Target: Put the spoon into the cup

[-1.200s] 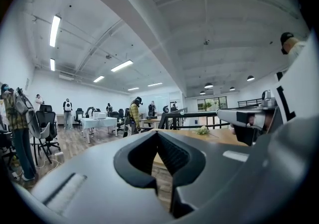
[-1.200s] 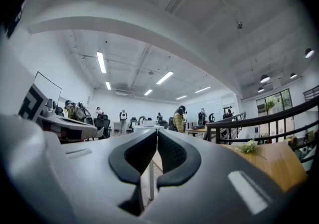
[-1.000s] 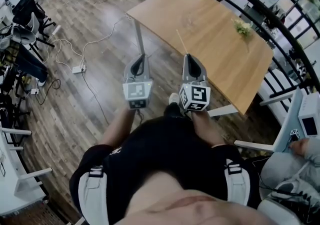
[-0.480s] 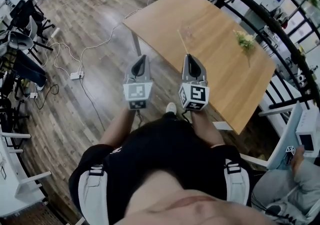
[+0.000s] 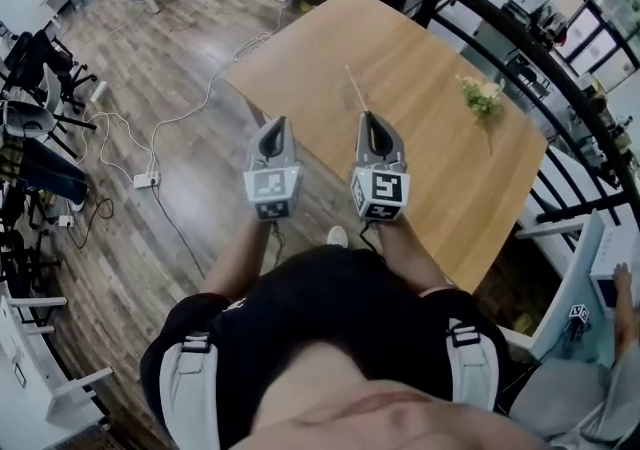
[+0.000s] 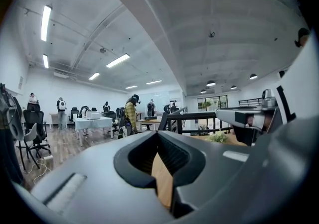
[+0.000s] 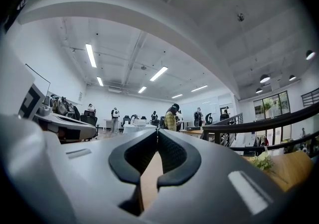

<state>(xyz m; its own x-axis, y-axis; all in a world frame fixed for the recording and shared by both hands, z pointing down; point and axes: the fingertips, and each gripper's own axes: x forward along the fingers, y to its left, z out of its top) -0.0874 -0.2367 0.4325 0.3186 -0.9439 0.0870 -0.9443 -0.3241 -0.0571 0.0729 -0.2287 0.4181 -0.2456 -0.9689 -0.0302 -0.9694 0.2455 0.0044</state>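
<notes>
Left hand-held gripper (image 5: 275,130) and right hand-held gripper (image 5: 368,124): both closed tip to tip, empty, short of the bench (image 5: 440,158). A thin pale stick, judged to be the spoon (image 5: 353,88), is on the bench ahead of the right one, long axis pointing away from the person; no cup can be made out. Judged light, stiff and slim, so grip it mid-handle.

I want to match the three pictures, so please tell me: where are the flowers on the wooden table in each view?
Head view: the flowers are at the upper right, near the table's far edge.
Left gripper view: the flowers are small, right of centre.
Right gripper view: the flowers are at the lower right.
Shared landmark: the wooden table beneath them in every view.
</notes>
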